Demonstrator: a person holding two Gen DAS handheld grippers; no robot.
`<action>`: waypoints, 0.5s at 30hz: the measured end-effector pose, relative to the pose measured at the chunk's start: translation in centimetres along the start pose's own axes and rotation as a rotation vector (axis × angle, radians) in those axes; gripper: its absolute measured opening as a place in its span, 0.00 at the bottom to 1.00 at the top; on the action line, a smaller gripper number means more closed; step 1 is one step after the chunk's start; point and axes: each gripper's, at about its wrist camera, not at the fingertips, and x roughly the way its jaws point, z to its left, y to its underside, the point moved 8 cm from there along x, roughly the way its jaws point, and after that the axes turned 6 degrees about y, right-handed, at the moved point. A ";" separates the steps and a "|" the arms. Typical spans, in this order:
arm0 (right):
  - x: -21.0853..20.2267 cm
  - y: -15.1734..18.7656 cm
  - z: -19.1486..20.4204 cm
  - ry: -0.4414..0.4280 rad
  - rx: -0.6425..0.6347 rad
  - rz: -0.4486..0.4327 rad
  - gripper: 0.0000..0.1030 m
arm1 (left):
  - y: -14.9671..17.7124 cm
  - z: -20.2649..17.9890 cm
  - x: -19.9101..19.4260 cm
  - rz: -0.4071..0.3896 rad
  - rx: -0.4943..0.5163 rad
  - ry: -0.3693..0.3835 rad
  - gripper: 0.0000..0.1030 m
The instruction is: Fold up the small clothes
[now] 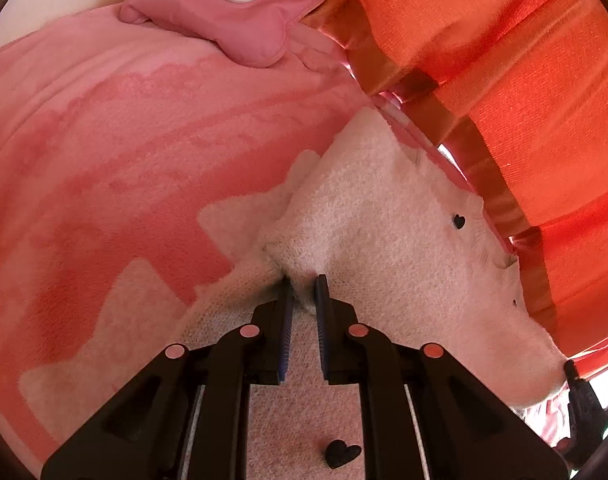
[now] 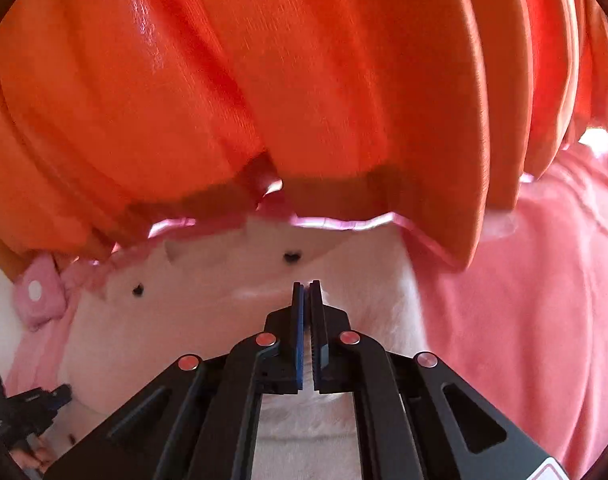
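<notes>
A small white fuzzy knit garment [image 1: 384,216] with tiny black heart marks lies on a pink blanket [image 1: 103,140]. My left gripper [image 1: 304,280] is shut on a bunched fold of the white garment, its blue pads pinching the cloth. In the right wrist view the same white garment [image 2: 183,320] spreads below an orange curtain. My right gripper [image 2: 307,286] is shut on an edge of the white garment. The left gripper shows at the lower left of the right wrist view [image 2: 27,404], and the right gripper at the lower right of the left wrist view [image 1: 580,384].
An orange pleated curtain [image 1: 504,60] hangs along the far side, also filling the top of the right wrist view [image 2: 263,80]. A pink pillow with a white round disc [image 1: 231,8] lies at the blanket's far end. A pink blanket [image 2: 524,300] extends right.
</notes>
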 end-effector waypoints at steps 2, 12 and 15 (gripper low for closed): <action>4.4 3.3 -1.8 0.057 0.014 0.183 0.03 | 0.0 0.0 0.0 0.002 0.008 -0.002 0.11; 6.1 4.5 -2.0 0.095 -0.008 0.254 0.02 | 0.0 -0.3 0.2 0.003 0.030 -0.023 0.11; 3.8 2.6 -1.5 0.072 0.012 0.214 0.01 | 0.0 -0.4 0.0 0.007 0.048 -0.023 0.11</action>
